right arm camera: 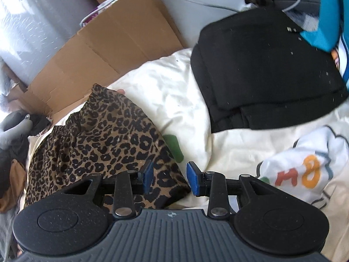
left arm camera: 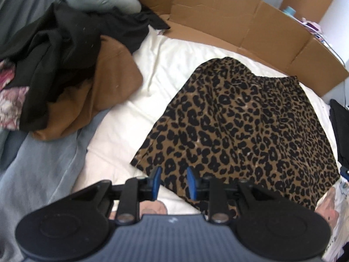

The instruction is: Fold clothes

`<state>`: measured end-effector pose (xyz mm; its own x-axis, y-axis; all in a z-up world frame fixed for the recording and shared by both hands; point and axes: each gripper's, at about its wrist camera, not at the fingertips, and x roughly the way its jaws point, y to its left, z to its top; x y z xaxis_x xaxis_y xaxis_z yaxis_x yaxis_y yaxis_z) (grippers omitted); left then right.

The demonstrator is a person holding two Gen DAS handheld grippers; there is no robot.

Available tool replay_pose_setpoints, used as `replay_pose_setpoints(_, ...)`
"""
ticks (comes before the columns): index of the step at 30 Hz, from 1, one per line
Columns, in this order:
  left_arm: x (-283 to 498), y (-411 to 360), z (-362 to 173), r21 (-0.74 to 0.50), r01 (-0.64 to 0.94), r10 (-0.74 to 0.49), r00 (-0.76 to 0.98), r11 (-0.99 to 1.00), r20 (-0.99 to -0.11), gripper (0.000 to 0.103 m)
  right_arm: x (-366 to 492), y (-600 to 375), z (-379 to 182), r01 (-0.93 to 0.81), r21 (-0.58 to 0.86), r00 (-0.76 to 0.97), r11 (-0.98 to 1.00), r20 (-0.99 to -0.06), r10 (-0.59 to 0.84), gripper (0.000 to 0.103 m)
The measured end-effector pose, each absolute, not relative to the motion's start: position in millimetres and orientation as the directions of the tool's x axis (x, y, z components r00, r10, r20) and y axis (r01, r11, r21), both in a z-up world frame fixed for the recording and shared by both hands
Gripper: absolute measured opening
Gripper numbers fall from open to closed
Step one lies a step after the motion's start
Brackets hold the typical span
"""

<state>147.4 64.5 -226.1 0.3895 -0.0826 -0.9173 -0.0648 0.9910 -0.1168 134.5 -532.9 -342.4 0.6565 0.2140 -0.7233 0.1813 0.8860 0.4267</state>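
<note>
A leopard-print skirt (left arm camera: 242, 128) lies spread flat on the white bedsheet (left arm camera: 165, 63), waistband at the far end. My left gripper (left arm camera: 173, 182) hovers open above the skirt's near left hem, blue pads apart with nothing between them. In the right wrist view the same skirt (right arm camera: 98, 139) lies to the left, and my right gripper (right arm camera: 169, 178) stands open over its near right corner, holding nothing.
A heap of unfolded clothes (left arm camera: 65, 50), black, brown and grey, fills the left. Folded black garments (right arm camera: 266, 65) are stacked at the right. A cardboard sheet (left arm camera: 240, 24) stands along the bed's far edge. A printed white cloth (right arm camera: 305, 170) lies near right.
</note>
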Motion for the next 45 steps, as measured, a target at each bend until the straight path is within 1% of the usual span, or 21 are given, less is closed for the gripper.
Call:
replay_pose_setpoints(13, 148, 63, -259, -0.086, -0.073, -0.057, 0.331, 0.994, -0.942, 0.029, 136, -532, -379, 0.209, 0.45, 0.63, 0.868, -0.741, 0.232, 0.041)
replay_pose_setpoints(14, 147, 63, -260, -0.09, -0.075, -0.06, 0.331, 0.993, -0.942, 0.029, 137, -531, -377, 0.201, 0.444, 0.628, 0.873, -0.743, 0.233, 0.037)
replay_pose_setpoints(15, 146, 64, -261, -0.095, -0.078, -0.064, 0.332, 0.992, -0.941, 0.029, 138, -529, -376, 0.194, 0.437, 0.625, 0.878, -0.745, 0.233, 0.026)
replay_pose_setpoints(16, 145, 64, -262, -0.099, -0.08, -0.067, 0.332, 0.992, -0.941, 0.029, 138, -527, -375, 0.187, 0.431, 0.622, 0.883, -0.747, 0.233, 0.009)
replay_pose_setpoints(21, 142, 70, -262, -0.115, -0.083, -0.079, 0.346, 0.99, -0.935, 0.029, 135, -523, -360, 0.191, 0.391, 0.62, 0.9, -0.759, 0.198, 0.002)
replay_pose_setpoints(28, 145, 90, -268, -0.129, -0.109, -0.082, 0.36, 0.986, -0.929, 0.029, 135, -523, -343, 0.207, 0.302, 0.613, 0.931, -0.781, 0.117, 0.002)
replay_pose_setpoints(34, 153, 107, -287, -0.124, -0.13, -0.069, 0.362, 0.984, -0.93, 0.029, 143, -522, -341, 0.215, 0.238, 0.587, 0.947, -0.807, 0.069, 0.003)
replay_pose_setpoints(38, 159, 119, -301, -0.135, -0.154, -0.07, 0.371, 0.979, -0.926, 0.029, 142, -523, -339, 0.227, 0.222, 0.572, 0.948, -0.818, 0.055, 0.007)
replay_pose_setpoints(40, 163, 123, -305, -0.148, -0.164, -0.075, 0.384, 0.975, -0.92, 0.029, 139, -523, -334, 0.23, 0.211, 0.574, 0.95, -0.818, 0.043, 0.011)
replay_pose_setpoints(45, 173, 124, -317, -0.167, -0.165, -0.088, 0.402, 0.972, -0.912, 0.031, 128, -525, -320, 0.232, 0.203, 0.583, 0.951, -0.812, 0.031, 0.011)
